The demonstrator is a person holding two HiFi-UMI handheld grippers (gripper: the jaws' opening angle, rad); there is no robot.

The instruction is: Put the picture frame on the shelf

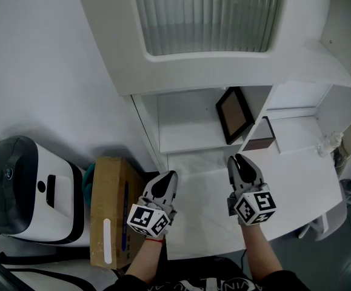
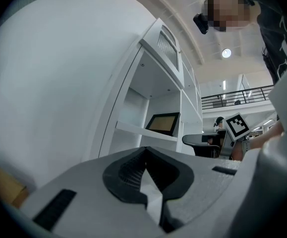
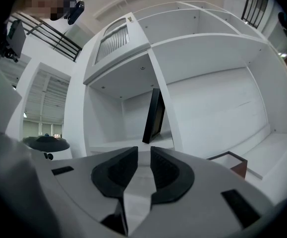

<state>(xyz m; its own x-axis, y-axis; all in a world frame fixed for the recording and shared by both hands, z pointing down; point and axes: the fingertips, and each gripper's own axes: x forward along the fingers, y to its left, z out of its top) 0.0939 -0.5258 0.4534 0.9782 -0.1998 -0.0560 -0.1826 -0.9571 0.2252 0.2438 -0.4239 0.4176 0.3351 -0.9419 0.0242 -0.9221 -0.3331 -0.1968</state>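
Note:
The dark picture frame stands tilted on the white shelf, leaning against the cubby's right wall. It also shows in the left gripper view and edge-on in the right gripper view. My left gripper hovers over the desk below the shelf with its tips together and nothing in them. My right gripper is level in front of the shelf, short of the frame. A narrow gap shows between its jaws, and nothing is in that gap.
A small brown open box sits on the white desk right of the cubby. A cardboard box and a grey-and-white appliance stand at the left. A ribbed-glass cabinet door overhangs the shelf.

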